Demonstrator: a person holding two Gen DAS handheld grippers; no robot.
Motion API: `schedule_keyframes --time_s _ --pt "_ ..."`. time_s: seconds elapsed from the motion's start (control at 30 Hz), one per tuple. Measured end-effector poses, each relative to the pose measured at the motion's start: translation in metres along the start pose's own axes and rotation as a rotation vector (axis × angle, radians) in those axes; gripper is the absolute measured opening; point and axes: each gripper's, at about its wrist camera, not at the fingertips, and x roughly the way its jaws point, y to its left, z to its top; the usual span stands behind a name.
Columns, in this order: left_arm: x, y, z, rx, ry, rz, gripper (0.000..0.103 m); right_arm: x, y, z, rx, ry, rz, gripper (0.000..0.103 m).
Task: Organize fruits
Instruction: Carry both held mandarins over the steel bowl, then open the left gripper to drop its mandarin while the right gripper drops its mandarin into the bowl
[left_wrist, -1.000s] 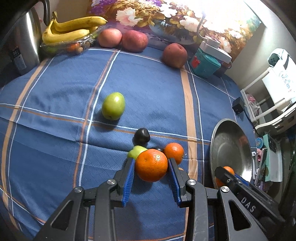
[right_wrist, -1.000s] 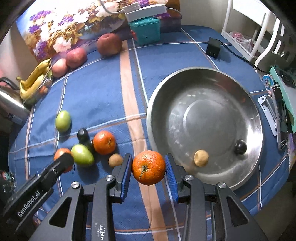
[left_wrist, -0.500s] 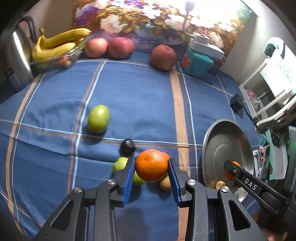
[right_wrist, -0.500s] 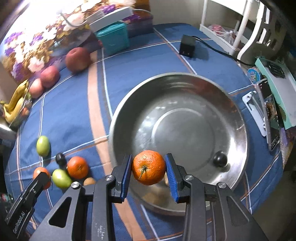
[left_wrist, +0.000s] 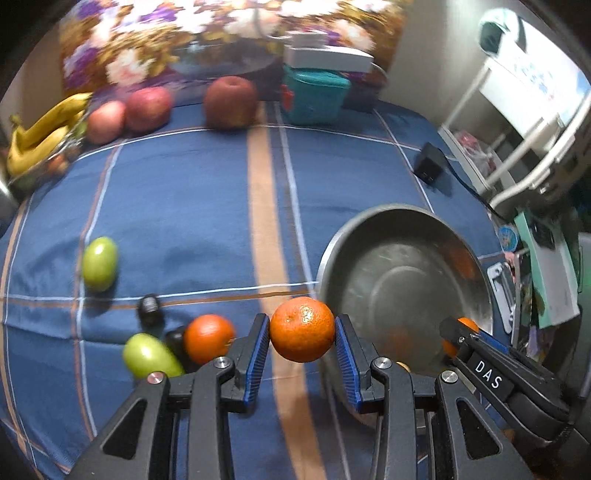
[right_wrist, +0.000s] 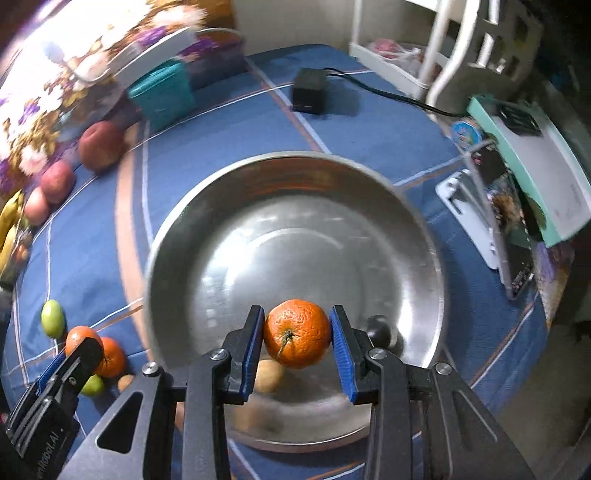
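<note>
My left gripper (left_wrist: 302, 345) is shut on an orange (left_wrist: 302, 328), held above the tablecloth just left of the steel bowl (left_wrist: 373, 225). My right gripper (right_wrist: 297, 341) is shut on another orange (right_wrist: 296, 334), held over the steel bowl (right_wrist: 229, 177). In the bowl lie a small brown fruit (right_wrist: 269, 376) and a dark round fruit (right_wrist: 380, 330). On the cloth to the left sit a third orange (left_wrist: 208, 338), two green fruits (left_wrist: 99, 263) (left_wrist: 149, 356) and a dark fruit (left_wrist: 149, 305).
At the table's back stand three red apples (left_wrist: 231, 101), bananas (left_wrist: 40, 136) and a teal box (left_wrist: 314, 96). A black adapter (left_wrist: 430, 167) with its cord lies behind the bowl. Boxes and clutter (right_wrist: 524, 177) crowd the right edge.
Both grippers have moved right with their oranges. The right one now hangs over the bowl's inside; the left one has lifted off the fruit pile and come beside the bowl.
</note>
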Motion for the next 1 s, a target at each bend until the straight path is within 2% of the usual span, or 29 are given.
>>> schedule_keyframes --time_s 0.27,1.0 --pt "0.019 -0.024 0.000 0.070 -0.004 -0.011 0.039 0.008 -0.028 0.001 0.061 0.007 -0.009 0.038" --pt "0.027 -0.033 -0.002 0.085 0.016 -0.039 0.041 0.021 -0.027 -0.004 0.026 0.044 -0.019 0.038"
